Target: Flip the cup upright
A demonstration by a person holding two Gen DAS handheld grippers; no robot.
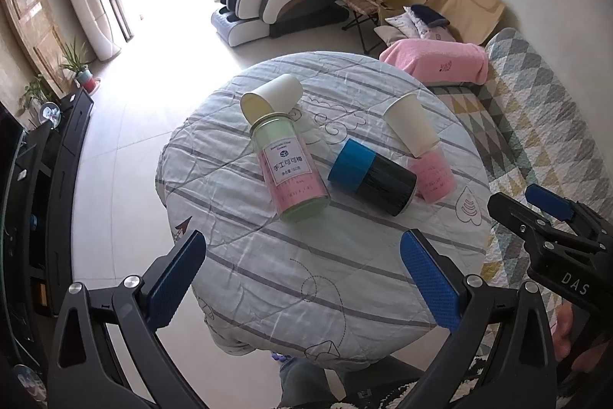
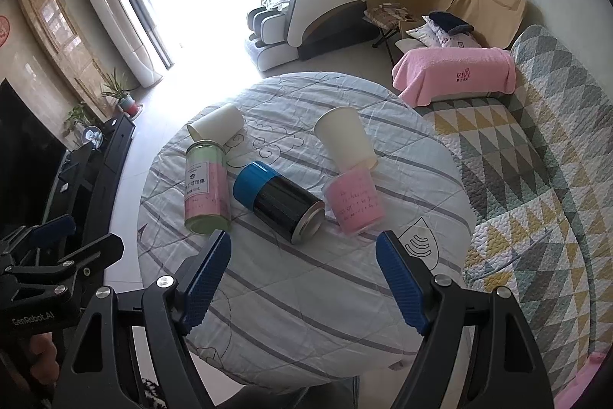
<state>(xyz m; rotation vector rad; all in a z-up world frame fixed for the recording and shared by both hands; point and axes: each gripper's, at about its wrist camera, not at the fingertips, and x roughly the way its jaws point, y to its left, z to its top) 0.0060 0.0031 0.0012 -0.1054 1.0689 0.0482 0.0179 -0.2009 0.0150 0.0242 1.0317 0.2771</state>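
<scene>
Matt white paper cups [image 2: 217,126] [image 2: 346,137]; glossy black can [image 2: 281,200] with blue plastic cap and bare metal base; translucent pink plastic cup [image 2: 354,204]; glossy clear jar [image 1: 289,165] bearing a paper label; creased, quilted cloth table cover [image 2: 306,294]; textured blue pads [image 2: 207,280] on matt black fingers, nearest the camera

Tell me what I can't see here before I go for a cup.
- Left paper cup: its mouth in the left view is partly behind the green jar.
- Right paper cup: its rim is hidden by the pink cup in both views.
- Pink cup's writing: too small to read.
</scene>
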